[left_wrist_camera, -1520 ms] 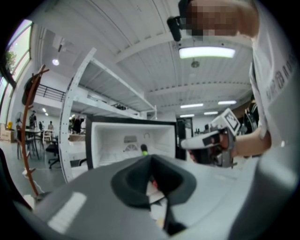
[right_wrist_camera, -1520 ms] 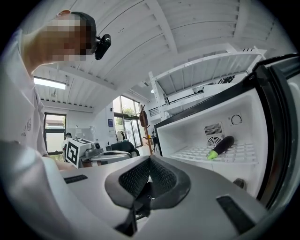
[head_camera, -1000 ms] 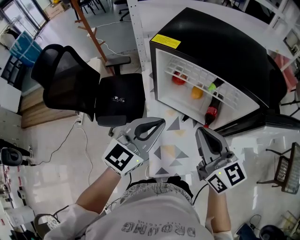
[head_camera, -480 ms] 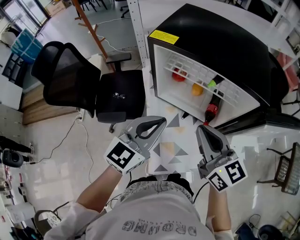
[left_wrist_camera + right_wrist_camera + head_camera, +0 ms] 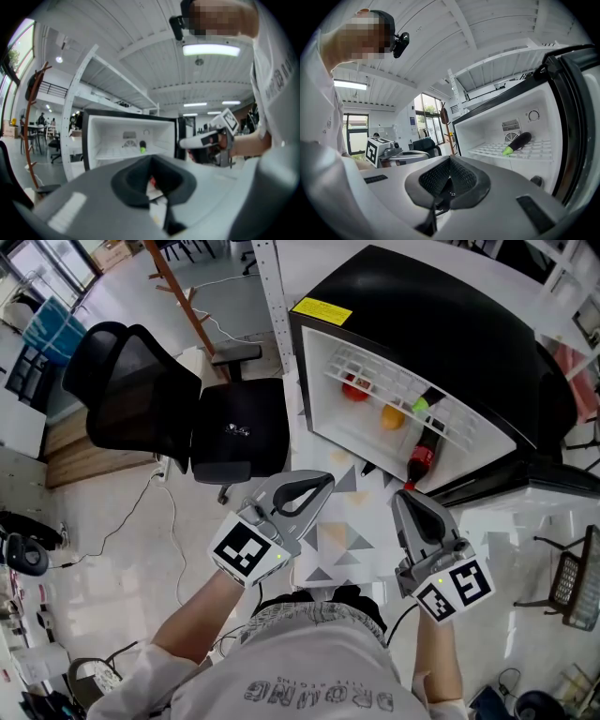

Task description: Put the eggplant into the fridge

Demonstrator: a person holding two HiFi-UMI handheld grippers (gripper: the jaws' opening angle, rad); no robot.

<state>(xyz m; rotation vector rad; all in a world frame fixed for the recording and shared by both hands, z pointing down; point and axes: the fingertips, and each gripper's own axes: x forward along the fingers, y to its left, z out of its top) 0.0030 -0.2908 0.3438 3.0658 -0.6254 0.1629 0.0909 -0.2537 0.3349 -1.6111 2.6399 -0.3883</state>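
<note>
**Both claws before the open fridge.** The left claw (image 5: 326, 481) had its jaws pressed together with nothing between them. It was held over the patterned desk (image 5: 342, 545), in front of the fridge (image 5: 450, 324) and pointing toward its opening. The right claw (image 5: 399, 497) was likewise closed and empty. It sat beside the left one and nearer the fridge's open door (image 5: 576, 117). Neither claw touched the fridge or anything inside it.

The eggplant (image 5: 516, 143) lay on the fridge's white wire shelf (image 5: 511, 151), toward the back wall. Its green stem end pointed outward and its dark body was tilted. In the head view a red item (image 5: 354, 390), an orange item (image 5: 394, 416) and a bottle (image 5: 419, 460) were also inside the fridge.

Compared with one second earlier, both claws had stayed closed and kept almost the same position in front of the fridge. The eggplant rested on the same shelf. Only the head view had changed: the fridge now sat slightly higher and further left in it.
</note>
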